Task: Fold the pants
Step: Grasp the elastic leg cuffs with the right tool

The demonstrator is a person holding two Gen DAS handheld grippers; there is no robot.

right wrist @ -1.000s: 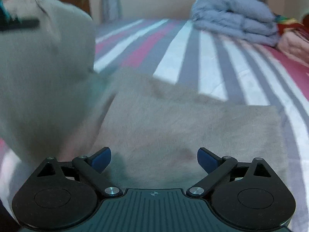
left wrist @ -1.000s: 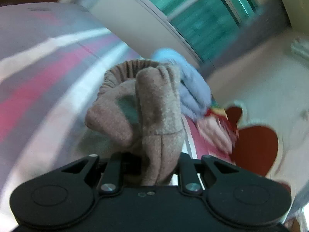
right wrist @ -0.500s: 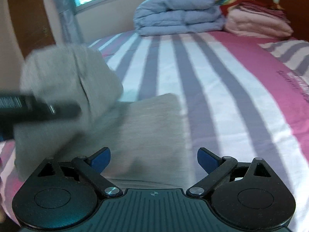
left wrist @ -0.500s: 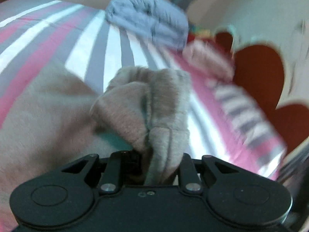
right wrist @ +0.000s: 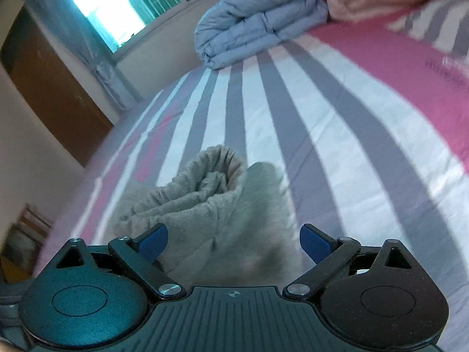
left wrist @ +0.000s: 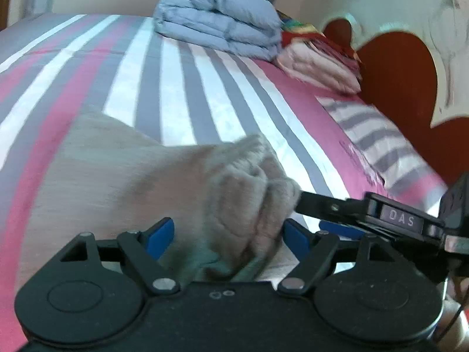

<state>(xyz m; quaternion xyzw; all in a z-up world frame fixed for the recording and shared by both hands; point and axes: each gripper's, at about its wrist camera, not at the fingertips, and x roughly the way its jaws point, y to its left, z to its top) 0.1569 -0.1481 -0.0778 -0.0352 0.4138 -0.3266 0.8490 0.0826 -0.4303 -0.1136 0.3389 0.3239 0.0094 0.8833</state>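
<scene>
- We see the pants (left wrist: 152, 182) on the bed's (left wrist: 187, 94) near part, gathered end toward its middle.
- At the far edge lies a duvet (left wrist: 219, 29); right of it, touching, a blanket stack (left wrist: 319, 64).
- A pillow (left wrist: 375, 140) lies along the right edge.

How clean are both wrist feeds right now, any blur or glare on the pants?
Left wrist: pants smeared by motion blur, bedding sharper, strong fisheye curve. Right wrist: rolled cuff of the pants fairly sharp, window blown out, bed edges blurred.
</scene>
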